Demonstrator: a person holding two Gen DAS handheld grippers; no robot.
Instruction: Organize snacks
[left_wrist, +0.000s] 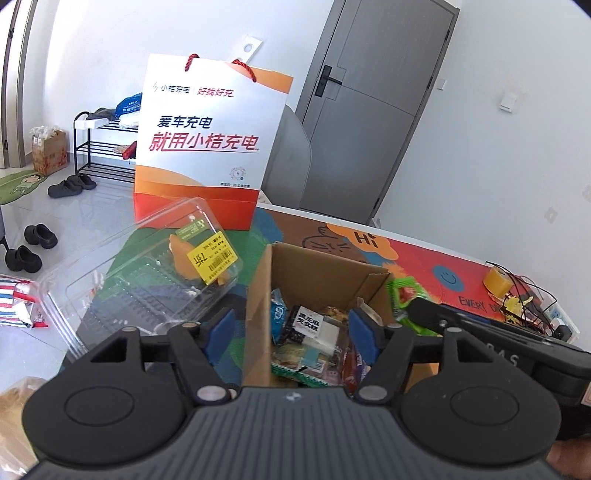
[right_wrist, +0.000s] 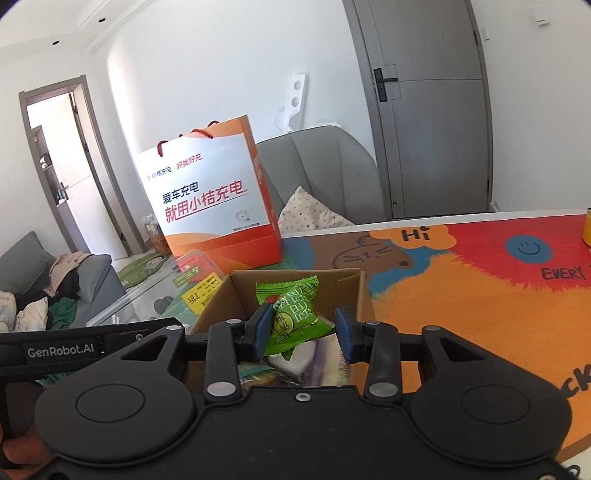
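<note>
An open cardboard box (left_wrist: 258, 295) stands on the colourful table mat and holds several wrapped snacks (left_wrist: 310, 325). My left gripper (left_wrist: 291, 332) is open and empty, straddling the box's left wall. In the right wrist view the same box (right_wrist: 354, 288) lies under my right gripper (right_wrist: 301, 328), which is open. A green snack packet (right_wrist: 291, 314) sits between its blue pads, touching the left pad (right_wrist: 264, 328) and apart from the right one. That green packet (left_wrist: 400, 295) and the right gripper also show at the box's right side in the left wrist view.
A clear plastic clamshell container (left_wrist: 155, 266) with a yellow label lies left of the box. A white and orange paper bag (left_wrist: 207, 147) stands behind it. A yellow object and tangled wires (left_wrist: 517, 295) sit at the table's far right. A grey chair (right_wrist: 317, 170) stands beyond the table.
</note>
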